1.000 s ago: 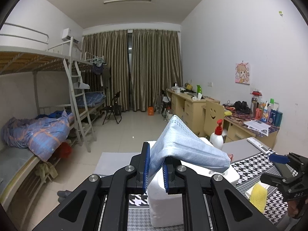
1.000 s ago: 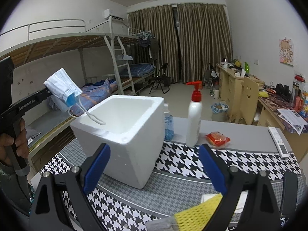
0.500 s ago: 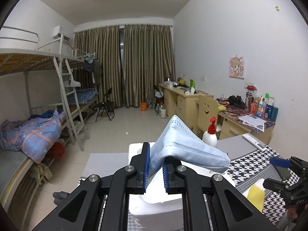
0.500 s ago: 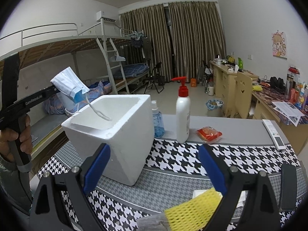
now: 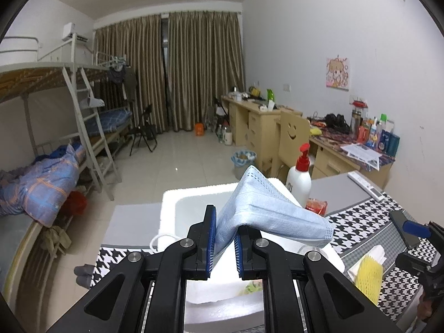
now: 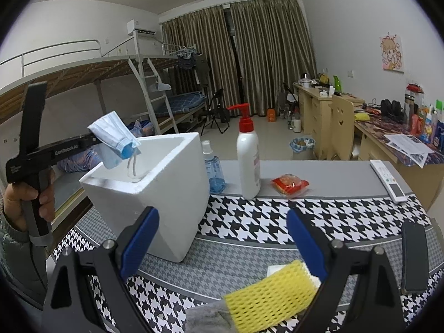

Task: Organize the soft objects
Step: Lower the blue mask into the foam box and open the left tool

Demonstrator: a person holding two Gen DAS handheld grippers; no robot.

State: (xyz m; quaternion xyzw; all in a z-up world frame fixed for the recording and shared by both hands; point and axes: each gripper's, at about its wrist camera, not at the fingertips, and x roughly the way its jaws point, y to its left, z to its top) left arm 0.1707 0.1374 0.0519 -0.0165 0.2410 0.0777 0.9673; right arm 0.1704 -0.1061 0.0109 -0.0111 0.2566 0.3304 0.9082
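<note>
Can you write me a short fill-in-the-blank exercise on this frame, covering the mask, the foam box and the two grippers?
1. The left gripper is shut on a light blue ____.
2. The mask's ear loops dangle into the white foam ____.
3. The pump bottle has a ____ pump head.
4. The right gripper stands ____ above the yellow foam net.

Missing words: face mask; box; red; open

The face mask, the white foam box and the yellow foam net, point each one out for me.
face mask (image 5: 266, 216), left wrist view, its pleated front.
white foam box (image 6: 172, 183), right wrist view, its side wall.
yellow foam net (image 6: 269, 291), right wrist view, its mesh middle.
</note>
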